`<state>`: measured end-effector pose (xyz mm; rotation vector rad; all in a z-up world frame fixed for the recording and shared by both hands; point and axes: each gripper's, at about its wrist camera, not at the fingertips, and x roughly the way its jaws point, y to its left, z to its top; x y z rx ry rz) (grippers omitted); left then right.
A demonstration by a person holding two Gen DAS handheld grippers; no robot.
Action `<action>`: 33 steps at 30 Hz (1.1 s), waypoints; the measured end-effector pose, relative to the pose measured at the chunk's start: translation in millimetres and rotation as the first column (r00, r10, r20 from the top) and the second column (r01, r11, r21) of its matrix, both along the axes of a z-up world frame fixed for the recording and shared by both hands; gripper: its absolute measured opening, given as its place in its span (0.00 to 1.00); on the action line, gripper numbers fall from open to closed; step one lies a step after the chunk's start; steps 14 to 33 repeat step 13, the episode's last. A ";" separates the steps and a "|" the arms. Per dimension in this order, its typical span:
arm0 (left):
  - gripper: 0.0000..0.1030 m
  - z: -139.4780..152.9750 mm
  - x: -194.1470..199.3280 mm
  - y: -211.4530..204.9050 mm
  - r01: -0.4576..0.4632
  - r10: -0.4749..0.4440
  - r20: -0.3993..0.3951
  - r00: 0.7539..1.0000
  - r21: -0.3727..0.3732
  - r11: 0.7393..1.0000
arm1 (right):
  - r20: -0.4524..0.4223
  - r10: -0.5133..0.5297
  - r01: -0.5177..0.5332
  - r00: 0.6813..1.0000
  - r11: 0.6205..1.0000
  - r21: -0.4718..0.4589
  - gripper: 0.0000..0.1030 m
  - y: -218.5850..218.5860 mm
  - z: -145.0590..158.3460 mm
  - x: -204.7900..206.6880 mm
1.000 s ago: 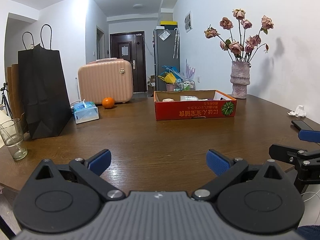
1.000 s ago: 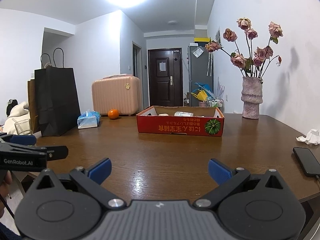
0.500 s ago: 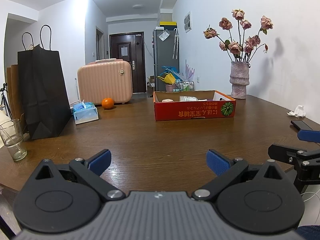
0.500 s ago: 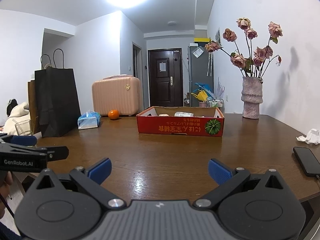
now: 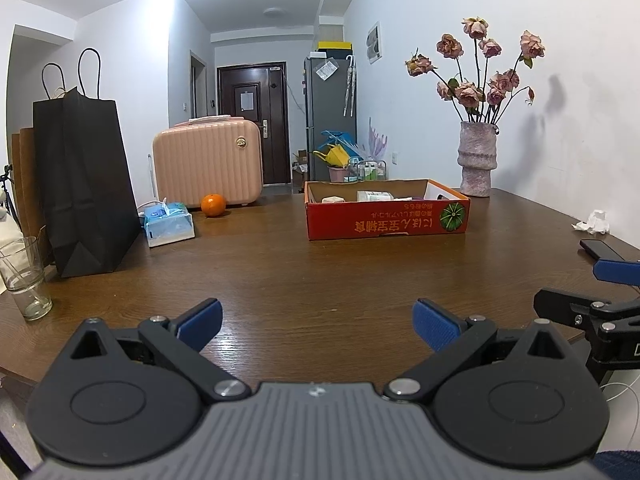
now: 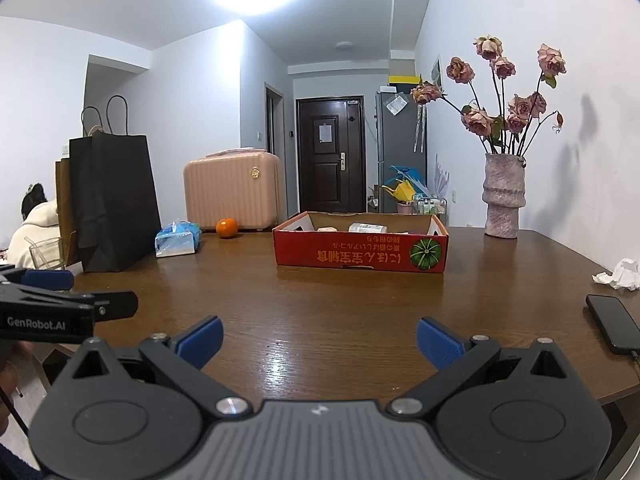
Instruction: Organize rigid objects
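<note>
A red cardboard box (image 5: 386, 216) (image 6: 360, 250) sits mid-table and holds a white bottle (image 5: 374, 196) and other small items, partly hidden by its walls. An orange (image 5: 213, 205) (image 6: 227, 227) lies on the table before a pink suitcase (image 5: 208, 162). My left gripper (image 5: 318, 324) hovers open over the near table edge, nothing between its blue pads. My right gripper (image 6: 320, 338) is open and empty too, level with the left one. Each gripper shows at the other view's edge.
A black paper bag (image 5: 86, 184), a tissue pack (image 5: 168, 224) and a glass (image 5: 24, 278) stand at the left. A vase of dried roses (image 5: 478, 164) is at the back right. A phone (image 6: 614, 322) and crumpled tissue (image 6: 620, 274) lie at the right.
</note>
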<state>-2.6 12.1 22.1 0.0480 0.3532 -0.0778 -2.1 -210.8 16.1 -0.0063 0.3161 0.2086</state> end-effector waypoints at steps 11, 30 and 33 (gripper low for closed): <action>1.00 -0.1 -0.4 -0.6 0.015 -0.015 -0.004 1.000 -0.010 1.000 | -0.007 0.001 -0.001 1.000 1.000 0.001 1.00 -0.6 -1.4 1.5; 1.00 -0.5 0.1 -1.9 0.021 -0.021 -0.007 1.000 -0.005 1.000 | -0.009 0.001 -0.001 1.000 1.000 0.002 1.00 -0.9 -1.7 2.4; 1.00 -0.5 0.1 -1.9 0.021 -0.021 -0.007 1.000 -0.005 1.000 | -0.009 0.001 -0.001 1.000 1.000 0.002 1.00 -0.9 -1.7 2.4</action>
